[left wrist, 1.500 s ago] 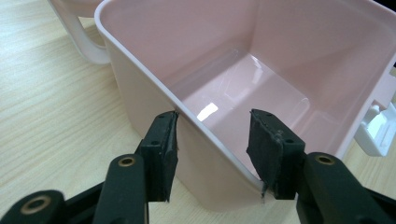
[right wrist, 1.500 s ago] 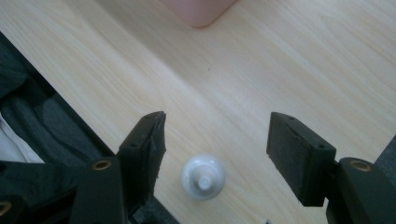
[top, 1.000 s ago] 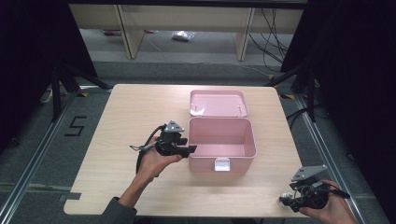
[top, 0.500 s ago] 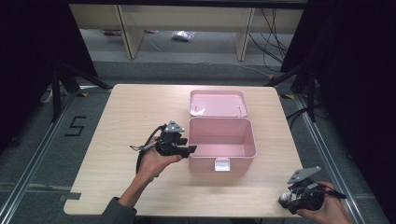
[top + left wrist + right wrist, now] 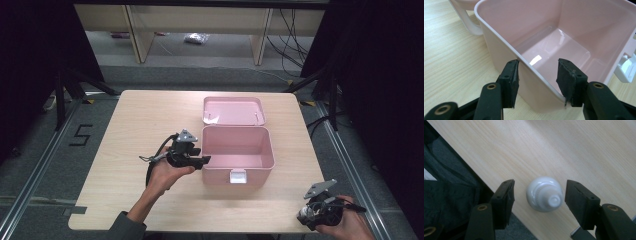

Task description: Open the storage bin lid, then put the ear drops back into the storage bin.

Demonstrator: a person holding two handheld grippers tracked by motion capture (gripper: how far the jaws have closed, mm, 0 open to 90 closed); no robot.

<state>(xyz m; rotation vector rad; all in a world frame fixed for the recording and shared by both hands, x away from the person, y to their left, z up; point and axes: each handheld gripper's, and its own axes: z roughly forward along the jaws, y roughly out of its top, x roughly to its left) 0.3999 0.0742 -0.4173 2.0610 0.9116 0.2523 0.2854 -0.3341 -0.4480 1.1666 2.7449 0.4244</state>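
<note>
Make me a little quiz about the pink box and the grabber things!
1. True or false: the pink box has its lid closed.
2. What sits between the right gripper fingers?
A. a white knob-like thing
B. a spoon
C. a sock
3. Fill in: the left gripper straddles the box's ____.

Key:
1. False, it stands open.
2. A, the white knob-like thing, not yet squeezed.
3. Wall.
</note>
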